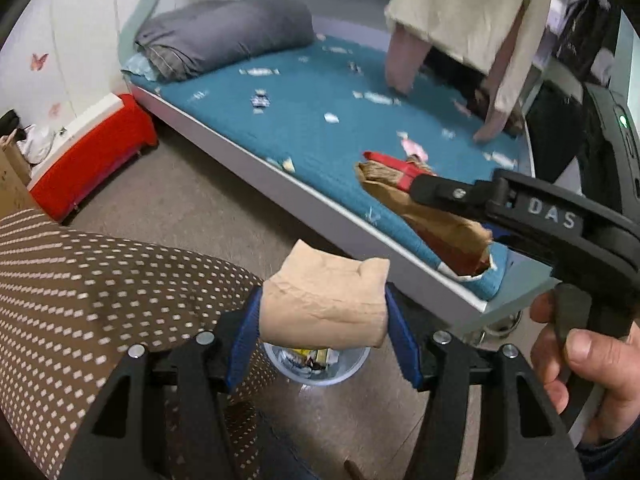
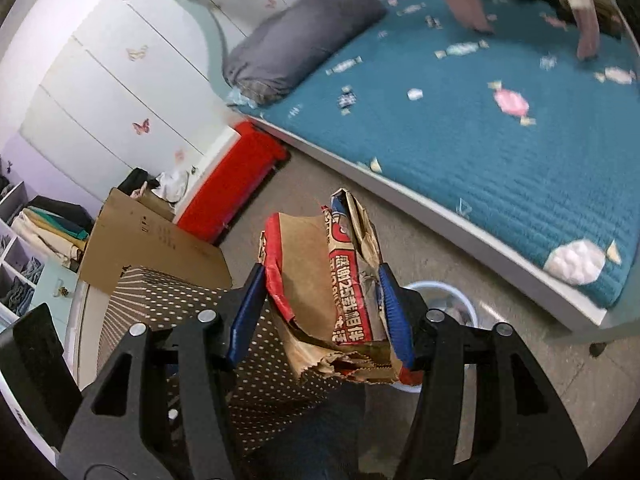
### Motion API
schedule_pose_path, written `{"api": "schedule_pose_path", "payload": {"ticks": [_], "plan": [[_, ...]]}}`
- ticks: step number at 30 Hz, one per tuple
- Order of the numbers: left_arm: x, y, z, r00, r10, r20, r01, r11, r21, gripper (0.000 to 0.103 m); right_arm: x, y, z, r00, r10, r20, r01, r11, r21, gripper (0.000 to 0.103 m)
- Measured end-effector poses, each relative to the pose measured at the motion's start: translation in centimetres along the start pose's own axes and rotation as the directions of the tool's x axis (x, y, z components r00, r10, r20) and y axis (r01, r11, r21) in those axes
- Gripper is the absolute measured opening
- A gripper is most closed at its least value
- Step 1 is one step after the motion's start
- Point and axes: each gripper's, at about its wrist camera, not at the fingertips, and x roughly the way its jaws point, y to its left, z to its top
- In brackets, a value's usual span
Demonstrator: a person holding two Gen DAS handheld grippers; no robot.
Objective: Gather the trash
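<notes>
Fingers of the left gripper are clamped on a crumpled beige paper wad, one blue pad on each side, and the wad hangs almost straight above the pale blue waste bin on the floor, whose rim shows just below it with wrappers already inside. From this the drop looks nearly lined up: the left hand seems the nearer one to the bin's mouth.

The right gripper pinches a flattened brown paper bag with red print; its long axis runs along the fingers, away from the wrist. In the right wrist view the bin lies below and to the right of the bag, partly hidden, so that hand probably has to shift across before letting go.

Beyond, candy wrappers lie scattered over the teal bed, well apart from both grippers.
</notes>
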Motion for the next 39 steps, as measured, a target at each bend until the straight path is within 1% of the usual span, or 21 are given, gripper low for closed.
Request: {"api": "schedule_pose_path", "payload": {"ticks": [2, 3, 4, 5, 6, 7, 10, 12, 16, 19, 22, 26, 30, 32, 34, 36, 39], "plan": [[1.5, -0.2, 0.2, 0.999, 0.001, -0.035, 0.0, 1.0, 0.013, 0.059, 1.3, -0.9, -0.1, 1.0, -0.002, -0.024, 0.003, 1.0, 0.023, 0.057], [2.2, -0.2, 0.1, 0.998, 0.003, -0.056, -0.002, 1.0, 0.023, 0.06, 2.2, -1.7, -0.1, 0.999, 0.008, -0.048, -0.006, 0.999, 0.051, 0.061], [3.0, -0.3, 0.2, 0.997, 0.005, -0.081, -0.002, 0.999, 0.036, 0.063, 3.0, -2.3, 0.0, 0.998, 0.012, -0.066, -0.007, 0.997, 0.074, 0.066], [4.2, -0.5, 0.3, 0.993, 0.016, -0.116, -0.01, 0.998, 0.056, 0.072, 3.7, -2.8, 0.0, 0.997, 0.009, -0.081, -0.001, 0.996, 0.094, 0.079], [4.7, -0.6, 0.3, 0.991, 0.029, -0.129, -0.02, 0.998, 0.065, 0.078, 4.6, -3.6, -0.1, 0.995, -0.001, -0.098, 0.012, 0.993, 0.116, 0.087], [5.2, -0.7, 0.3, 0.99, 0.045, -0.134, -0.036, 0.997, 0.074, 0.088, 5.2, -4.2, -0.2, 0.993, -0.012, -0.113, 0.028, 0.991, 0.134, 0.089], [6.3, -0.5, 0.3, 0.984, 0.086, -0.159, -0.074, 0.994, 0.077, 0.09, 5.7, -5.4, -0.6, 0.992, -0.031, -0.126, 0.052, 0.984, 0.169, 0.093], [6.5, 0.0, 0.4, 0.983, 0.084, -0.164, -0.077, 0.996, 0.049, 0.093, 5.2, -5.8, -0.8, 0.992, -0.04, -0.117, 0.06, 0.984, 0.17, 0.097], [6.2, 0.4, 0.7, 0.982, 0.101, -0.161, -0.096, 0.995, 0.041, 0.093, 4.0, -6.1, -1.4, 0.992, -0.065, -0.107, 0.083, 0.982, 0.17, 0.097], [5.1, 0.2, 0.7, 0.987, 0.096, -0.128, -0.092, 0.995, 0.038, 0.093, 3.0, -5.9, -1.6, 0.993, -0.074, -0.09, 0.088, 0.982, 0.169, 0.097], [3.1, 0.0, 0.4, 0.992, 0.088, -0.088, -0.086, 0.996, 0.033, 0.093, 1.5, -5.0, -2.0, 0.994, -0.082, -0.072, 0.093, 0.984, 0.153, 0.097], [-0.6, -0.3, 0.1, 0.997, 0.079, -0.013, -0.079, 0.997, 0.022, 0.093, -0.7, -2.8, -2.2, 0.996, -0.079, -0.041, 0.084, 0.989, 0.125, 0.097], [-5.1, -0.3, -0.6, 0.992, 0.098, 0.081, -0.099, 0.995, 0.005, 0.093, -3.5, 0.5, -2.3, 0.998, -0.06, 0.006, 0.059, 0.995, 0.075, 0.097], [-7.8, 0.1, -1.1, 0.984, 0.114, 0.139, -0.113, 0.994, -0.01, 0.094, -4.7, 2.0, -2.3, 0.998, -0.052, 0.023, 0.05, 0.997, 0.051, 0.097], [-10.5, 0.4, -1.9, 0.964, 0.157, 0.215, -0.158, 0.987, -0.016, 0.094, -6.2, 4.0, -2.6, 0.998, -0.039, 0.049, 0.038, 0.999, 0.019, 0.097], [-12.6, 0.6, -2.5, 0.944, 0.197, 0.266, -0.201, 0.979, -0.012, 0.094, -7.4, 5.8, -2.8, 0.997, -0.029, 0.068, 0.03, 1.0, -0.011, 0.097], [-16.0, 1.1, -3.7, 0.919, 0.255, 0.302, -0.256, 0.966, -0.035, 0.096, -9.1, 8.7, -3.5, 0.996, -0.015, 0.089, 0.021, 0.998, -0.066, 0.097]]}}
